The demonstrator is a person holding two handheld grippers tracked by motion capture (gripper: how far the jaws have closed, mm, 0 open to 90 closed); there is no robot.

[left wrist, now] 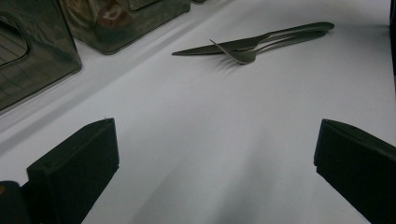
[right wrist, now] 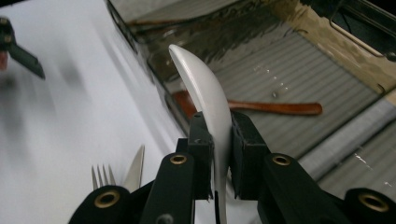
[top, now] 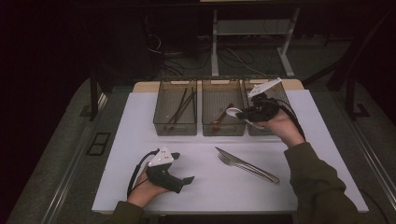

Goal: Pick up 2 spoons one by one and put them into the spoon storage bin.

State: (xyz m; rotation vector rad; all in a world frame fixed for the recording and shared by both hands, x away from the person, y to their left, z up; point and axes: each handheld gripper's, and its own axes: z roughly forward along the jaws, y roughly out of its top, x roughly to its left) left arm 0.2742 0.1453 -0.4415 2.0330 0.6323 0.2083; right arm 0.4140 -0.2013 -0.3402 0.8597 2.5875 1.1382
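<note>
My right gripper (top: pixel 243 114) is raised over the edge between the middle bin (top: pixel 223 128) and the right bin (top: pixel 275 95). It is shut on a white spoon (right wrist: pixel 205 93), whose bowl (top: pixel 233 111) points left over the middle bin. A brown wooden spoon (right wrist: pixel 275 108) lies inside that bin. A metal knife (top: pixel 233 157) and fork (top: pixel 254 170) lie together on the white table at centre right. At the lower left my left gripper (top: pixel 188 179) rests on the table, open, with bare tabletop between its jaws (left wrist: pixel 215 140).
The left bin (top: pixel 175 126) holds dark chopsticks (top: pixel 182 106). All three bins stand in a row along the back of the white tabletop (top: pixel 140 140). Table legs and cables lie on the floor behind.
</note>
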